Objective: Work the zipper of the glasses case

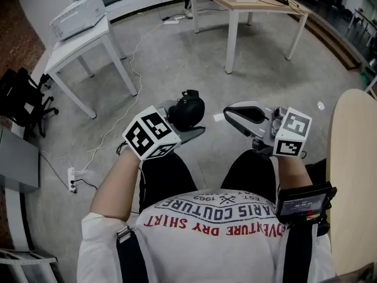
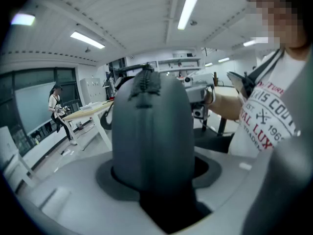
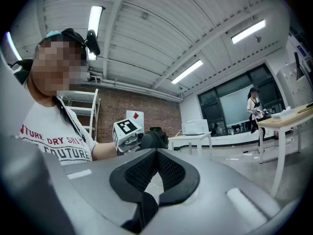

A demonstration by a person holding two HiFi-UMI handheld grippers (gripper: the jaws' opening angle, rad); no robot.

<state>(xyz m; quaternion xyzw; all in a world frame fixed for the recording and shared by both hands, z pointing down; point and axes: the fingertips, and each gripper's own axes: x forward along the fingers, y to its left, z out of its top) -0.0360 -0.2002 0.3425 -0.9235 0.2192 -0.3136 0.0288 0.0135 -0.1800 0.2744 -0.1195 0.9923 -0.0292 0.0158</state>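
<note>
**Dark glasses case pinched in the left claw, held in mid-air at the centre of the head view**

The glasses case is a rounded, domed shell, matte and smooth, dark grey to black. A toothed zipper runs over its crown at the upper middle of the left gripper view. The left claw, of pale grey moulded plastic, is clamped on the case's lower end. The right claw is pressed together with nothing between. Its dark pads have a fine mesh-like texture, and it is held just right of the case, not touching it. Below lies a speckled grey floor.
</note>
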